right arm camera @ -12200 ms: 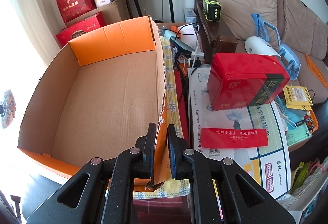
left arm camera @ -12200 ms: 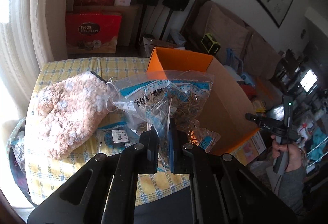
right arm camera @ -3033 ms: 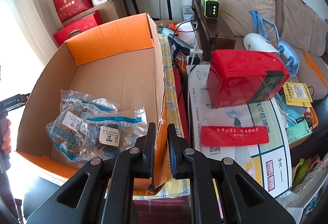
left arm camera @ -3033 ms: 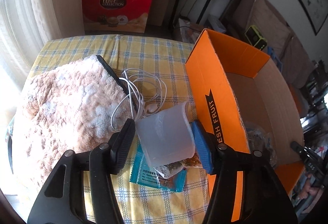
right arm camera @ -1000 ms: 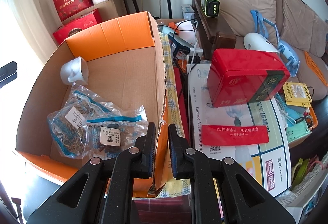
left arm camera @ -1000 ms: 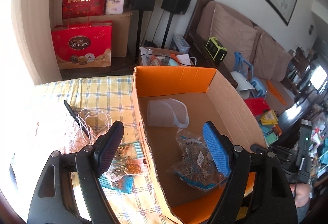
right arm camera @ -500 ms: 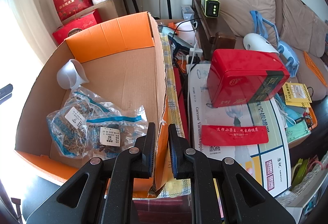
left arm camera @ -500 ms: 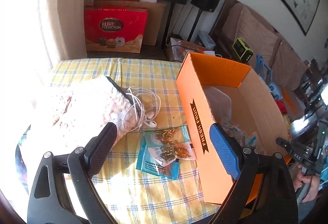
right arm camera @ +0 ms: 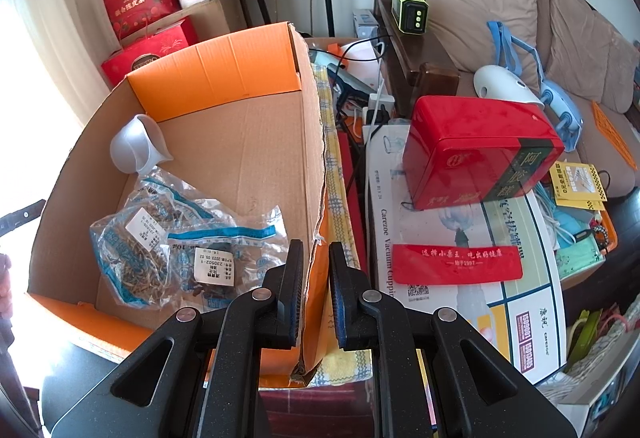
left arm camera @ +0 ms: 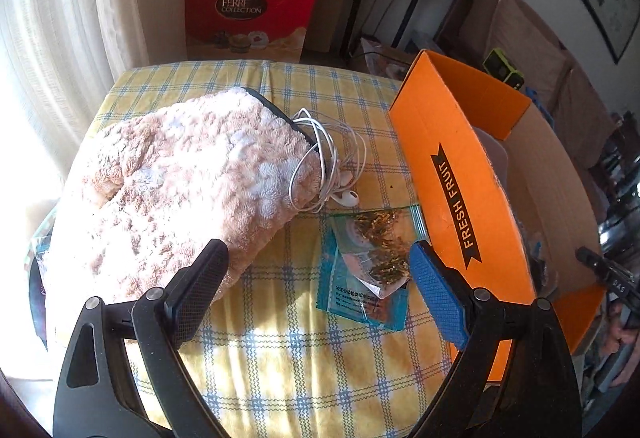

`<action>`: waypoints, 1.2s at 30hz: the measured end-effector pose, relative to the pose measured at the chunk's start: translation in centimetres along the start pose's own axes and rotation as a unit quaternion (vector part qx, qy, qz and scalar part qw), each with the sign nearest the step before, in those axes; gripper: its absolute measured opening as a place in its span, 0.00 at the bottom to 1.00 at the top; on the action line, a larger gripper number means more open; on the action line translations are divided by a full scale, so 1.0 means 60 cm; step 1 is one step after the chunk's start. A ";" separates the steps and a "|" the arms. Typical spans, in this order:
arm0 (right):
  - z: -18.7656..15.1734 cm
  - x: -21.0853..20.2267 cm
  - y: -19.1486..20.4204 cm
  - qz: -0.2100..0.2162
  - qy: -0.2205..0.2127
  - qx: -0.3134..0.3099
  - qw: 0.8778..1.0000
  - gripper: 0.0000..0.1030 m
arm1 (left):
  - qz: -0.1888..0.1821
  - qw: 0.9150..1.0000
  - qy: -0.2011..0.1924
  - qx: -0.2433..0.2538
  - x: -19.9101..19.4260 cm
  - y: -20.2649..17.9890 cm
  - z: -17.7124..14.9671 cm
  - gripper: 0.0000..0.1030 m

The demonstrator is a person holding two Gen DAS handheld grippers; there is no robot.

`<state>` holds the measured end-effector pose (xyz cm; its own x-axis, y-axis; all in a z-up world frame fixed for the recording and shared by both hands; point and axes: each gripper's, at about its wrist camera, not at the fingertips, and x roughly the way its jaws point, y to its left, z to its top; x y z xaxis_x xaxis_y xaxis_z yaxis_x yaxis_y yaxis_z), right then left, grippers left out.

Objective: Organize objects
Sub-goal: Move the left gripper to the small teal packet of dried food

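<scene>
Left claw (left arm camera: 318, 282): jaws spread wide, empty, hovering above the counter (left arm camera: 280, 366).
Right claw (right arm camera: 316, 294): clamped on the near wall of the cardboard box (right arm camera: 236, 141), steadying it.
Next target: teal herb packets (left arm camera: 366, 270) flat on the cloth, just beside the box's orange side.
Approach: straddle the packets' short width, pinch the upper edge, avoid snagging the earphone cable (left arm camera: 332, 165) or fluffy pouch (left arm camera: 172, 189).
Already inside: measuring cup (right arm camera: 134, 149), bagged herbs (right arm camera: 160, 238).

On the table (left arm camera: 288, 366), the packets (left arm camera: 370, 266) lie between the plush item (left arm camera: 168, 189) and the box (left arm camera: 460, 173).
</scene>
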<state>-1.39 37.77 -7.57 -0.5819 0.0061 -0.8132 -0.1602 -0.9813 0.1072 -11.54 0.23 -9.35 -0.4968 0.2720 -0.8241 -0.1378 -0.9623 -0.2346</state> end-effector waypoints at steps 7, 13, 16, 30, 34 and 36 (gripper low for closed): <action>0.000 0.000 0.001 0.000 0.000 0.000 1.000 0.12 | 0.009 1.000 0.012 0.011 0.017 -0.003 -0.011 0.86; 0.000 0.000 0.001 -0.001 0.000 -0.001 1.000 0.12 | 0.021 1.000 0.008 0.016 0.013 -0.015 -0.018 0.68; 0.000 -0.001 0.001 -0.002 0.001 -0.002 1.000 0.12 | 0.016 1.000 -0.002 0.011 -0.002 -0.017 -0.022 0.63; 0.000 -0.001 0.001 -0.003 0.001 -0.002 1.000 0.12 | -0.029 0.998 0.055 0.020 0.048 -0.056 -0.017 0.33; 0.000 0.000 0.002 -0.002 0.001 -0.002 1.000 0.12 | -0.029 0.997 0.063 0.015 0.060 -0.056 -0.013 0.24; 0.000 0.000 0.003 -0.002 0.001 -0.002 1.000 0.12 | -0.030 0.998 0.062 0.008 0.061 -0.051 -0.009 0.09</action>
<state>-1.41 37.61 -7.53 -0.5803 0.0098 -0.8143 -0.1597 -0.9819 0.1020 -12.48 4.15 -11.90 -0.3776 0.3269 -0.8664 -0.1778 -0.9438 -0.2786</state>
